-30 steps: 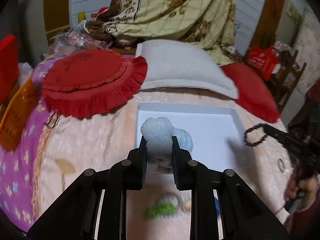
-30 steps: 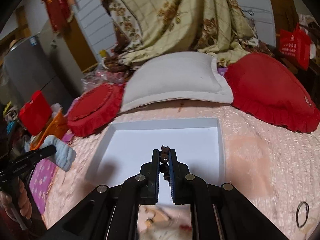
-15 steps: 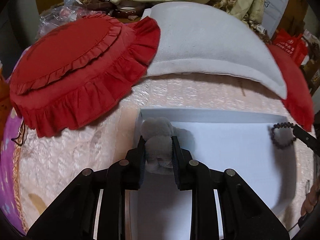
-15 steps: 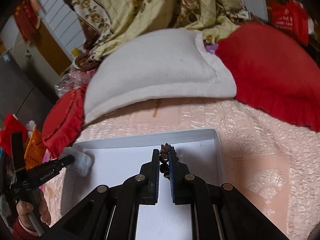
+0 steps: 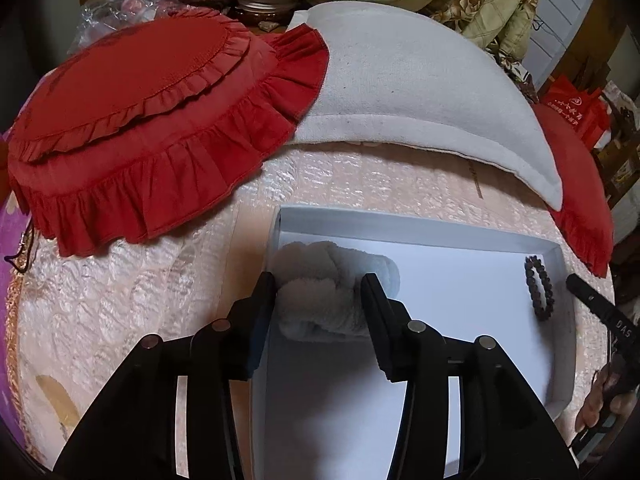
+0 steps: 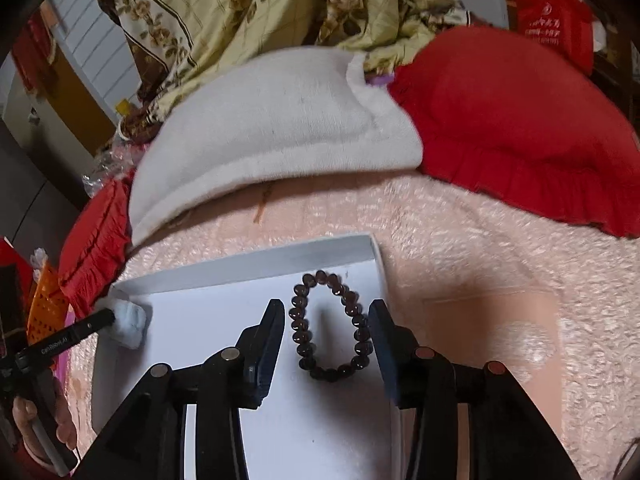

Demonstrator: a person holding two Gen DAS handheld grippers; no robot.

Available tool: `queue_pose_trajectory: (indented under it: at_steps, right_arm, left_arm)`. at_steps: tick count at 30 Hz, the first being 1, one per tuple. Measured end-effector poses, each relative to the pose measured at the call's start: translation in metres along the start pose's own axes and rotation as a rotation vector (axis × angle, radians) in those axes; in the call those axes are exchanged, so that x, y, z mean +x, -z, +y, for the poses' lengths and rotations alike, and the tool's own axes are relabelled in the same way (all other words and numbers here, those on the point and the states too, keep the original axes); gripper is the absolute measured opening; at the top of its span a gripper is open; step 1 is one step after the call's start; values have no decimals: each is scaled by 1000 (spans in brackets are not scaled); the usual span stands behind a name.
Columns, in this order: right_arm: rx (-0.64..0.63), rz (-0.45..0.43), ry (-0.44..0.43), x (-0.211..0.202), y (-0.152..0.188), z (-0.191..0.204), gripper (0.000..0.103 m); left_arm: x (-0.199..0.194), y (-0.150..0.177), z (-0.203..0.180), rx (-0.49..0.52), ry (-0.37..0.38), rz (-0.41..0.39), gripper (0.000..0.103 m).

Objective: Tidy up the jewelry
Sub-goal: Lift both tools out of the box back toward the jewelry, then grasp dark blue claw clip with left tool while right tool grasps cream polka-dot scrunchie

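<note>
A white box (image 5: 400, 224) lies open on the pink bedspread. In its far left corner rests a fluffy pale blue scrunchie (image 5: 320, 304), between the fingers of my left gripper (image 5: 318, 284). Those jaws are opening and the pads no longer squeeze the fluff. A dark brown bead bracelet (image 6: 298, 324) lies flat on the box floor (image 6: 260, 264) near the far right corner. My right gripper (image 6: 326, 308) straddles it with its jaws opening, and neither finger touches the beads. In the left wrist view the bracelet (image 5: 544, 314) lies beside the right gripper's finger (image 5: 588, 300).
A red frilled cushion (image 5: 152, 120) and a white pillow (image 5: 400, 92) lie just beyond the box. Another red cushion (image 6: 520, 120) sits at the right, with a floral quilt (image 6: 280, 8) behind. An orange basket (image 6: 44, 304) is at the left edge. A person's hands (image 5: 600, 408) grip the handles.
Both grippers came down over the box and opened. The scrunchie was let go in the far left corner, and the bracelet was let go onto the floor at the right.
</note>
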State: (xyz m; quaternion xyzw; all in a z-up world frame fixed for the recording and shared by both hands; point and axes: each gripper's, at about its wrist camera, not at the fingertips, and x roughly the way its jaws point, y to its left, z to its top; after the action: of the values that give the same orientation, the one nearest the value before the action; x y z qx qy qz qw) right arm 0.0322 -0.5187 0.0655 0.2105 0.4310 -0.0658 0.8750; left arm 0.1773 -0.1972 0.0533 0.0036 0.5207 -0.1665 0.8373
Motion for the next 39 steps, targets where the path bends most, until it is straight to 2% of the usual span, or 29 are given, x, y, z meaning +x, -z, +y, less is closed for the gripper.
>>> queue_pose_trajectory:
  at_steps: [6,13,16,20,24,30,34,39]
  right_arm:
    - [-27,-22,-8,-42,14,7,42]
    - [-80,-23,-30,-100,63,17,42]
    - [-86,-2,-19,-117,86,14,42]
    - [-103,10,28,-131,120,8,42]
    - [-97,16,53,-138,152,-2,42]
    - [8,65,7,-139,193,-27,42]
    - [47,74,-19,-141,210,-33,42]
    - [50,54,-71,-146,218,-28,42]
  left_arm:
    - [-35,10,3,-9,13,-33,44]
    - [-99,33,7,7,-4,-109,44]
    - [-128,55,7,27,-28,-147,45]
    - [-156,99,5,48,-59,-184,53]
    - [-165,139,3,45,-8,-160,53]
    - [-161,188,-21,49,69,-106,53]
    - [-146,206,-44,74,106,-49,53]
    - [-127,217,-62,49,158,22,53]
